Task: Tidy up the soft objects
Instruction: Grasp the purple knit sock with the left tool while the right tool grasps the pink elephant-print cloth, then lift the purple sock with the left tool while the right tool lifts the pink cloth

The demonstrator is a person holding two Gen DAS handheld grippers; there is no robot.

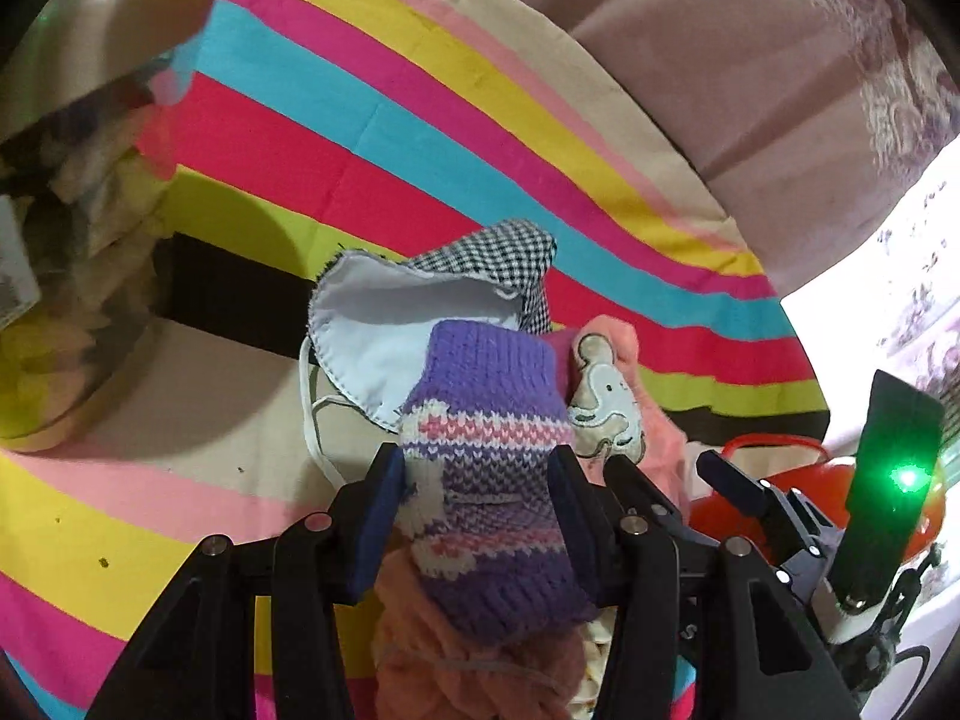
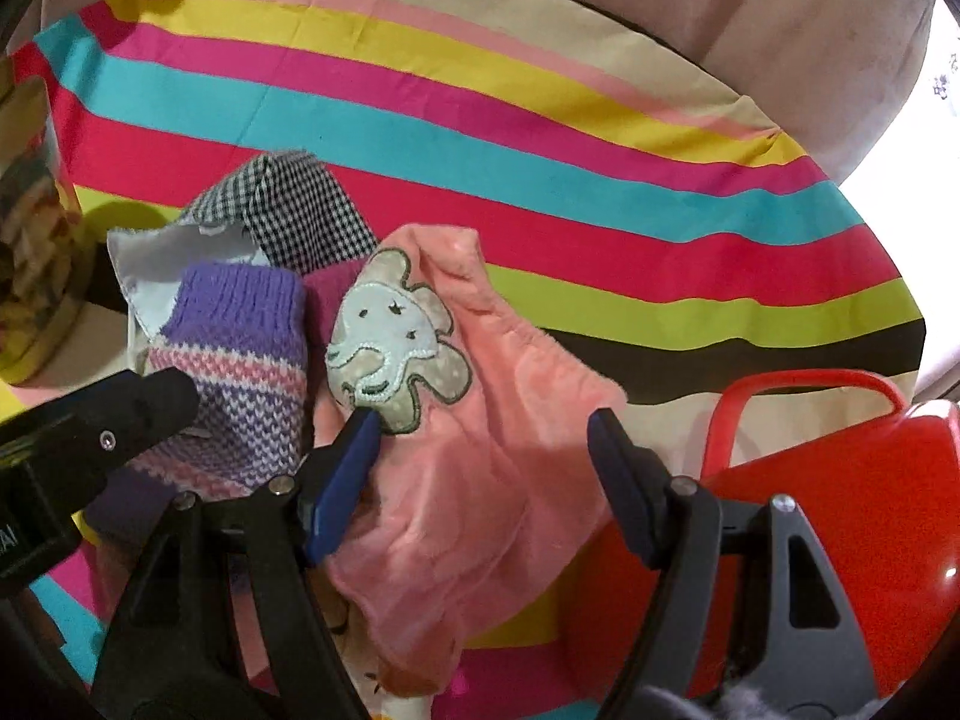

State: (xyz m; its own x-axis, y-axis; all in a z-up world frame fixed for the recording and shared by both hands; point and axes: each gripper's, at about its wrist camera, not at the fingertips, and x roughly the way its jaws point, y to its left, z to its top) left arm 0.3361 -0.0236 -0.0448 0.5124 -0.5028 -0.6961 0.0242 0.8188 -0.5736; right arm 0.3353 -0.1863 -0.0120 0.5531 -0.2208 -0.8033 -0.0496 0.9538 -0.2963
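A purple knitted sock [image 1: 486, 468] with pink and white bands lies on a pile of soft things on the striped cloth. My left gripper [image 1: 477, 468] has its blue pads against both sides of the sock and is shut on it. The sock also shows in the right wrist view [image 2: 240, 372]. Beside it lies a pink fleece cloth [image 2: 474, 480] with an elephant patch [image 2: 390, 342]. My right gripper [image 2: 483, 438] is open, its fingers astride the pink cloth. A white mask [image 1: 384, 324] and a black-and-white checked cloth [image 1: 504, 258] lie behind the sock.
A red plastic basket [image 2: 840, 516] with a handle stands at the right, close to my right gripper. A shiny round tin [image 1: 78, 192] stands at the left. The striped cloth [image 2: 540, 138] covers the surface, with a beige cushion [image 2: 720, 18] at the back.
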